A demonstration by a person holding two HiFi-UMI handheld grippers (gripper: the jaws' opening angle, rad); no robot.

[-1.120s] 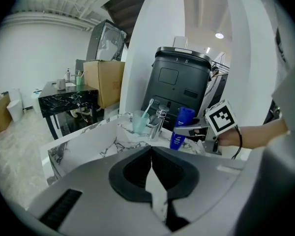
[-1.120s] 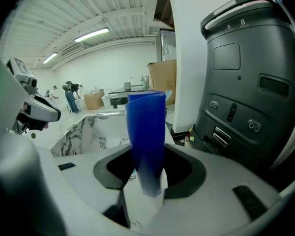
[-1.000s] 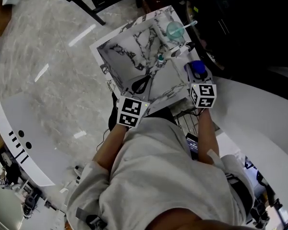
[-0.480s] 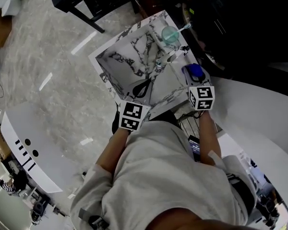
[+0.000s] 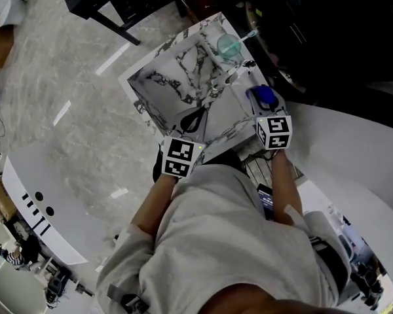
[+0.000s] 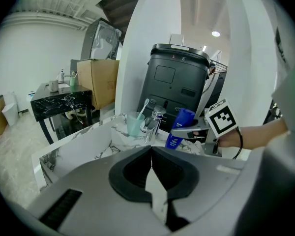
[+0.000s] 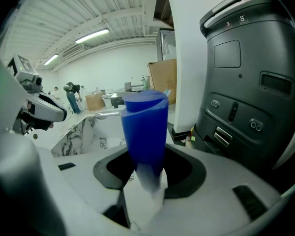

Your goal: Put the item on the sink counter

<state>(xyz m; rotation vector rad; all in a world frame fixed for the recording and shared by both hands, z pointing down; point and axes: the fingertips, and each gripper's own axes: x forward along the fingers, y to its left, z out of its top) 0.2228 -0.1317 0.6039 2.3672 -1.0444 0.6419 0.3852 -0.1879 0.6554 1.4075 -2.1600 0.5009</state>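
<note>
A blue tube with a wide blue cap [image 7: 145,132] stands cap-up between the jaws of my right gripper [image 7: 146,181], which is shut on its white lower end. In the head view the blue tube [image 5: 266,97] hangs over the right-hand counter of the marble sink [image 5: 183,77], ahead of my right gripper [image 5: 270,113]. From the left gripper view the blue tube [image 6: 180,128] shows beside the chrome tap [image 6: 155,119]. My left gripper [image 6: 151,173] is shut with nothing in it, at the sink's near edge [image 5: 191,120].
A pale green cup with a toothbrush [image 5: 231,43] stands at the sink's far corner, next to the tap [image 5: 230,76]. A black machine [image 6: 179,82] rises behind the sink. A white curved counter [image 5: 354,156] lies to the right, a black table [image 6: 64,100] to the left.
The head view has shifted slightly, so the sink sits a little higher in it. Both grippers keep their places against the sink, and the tube stays in the right one.
</note>
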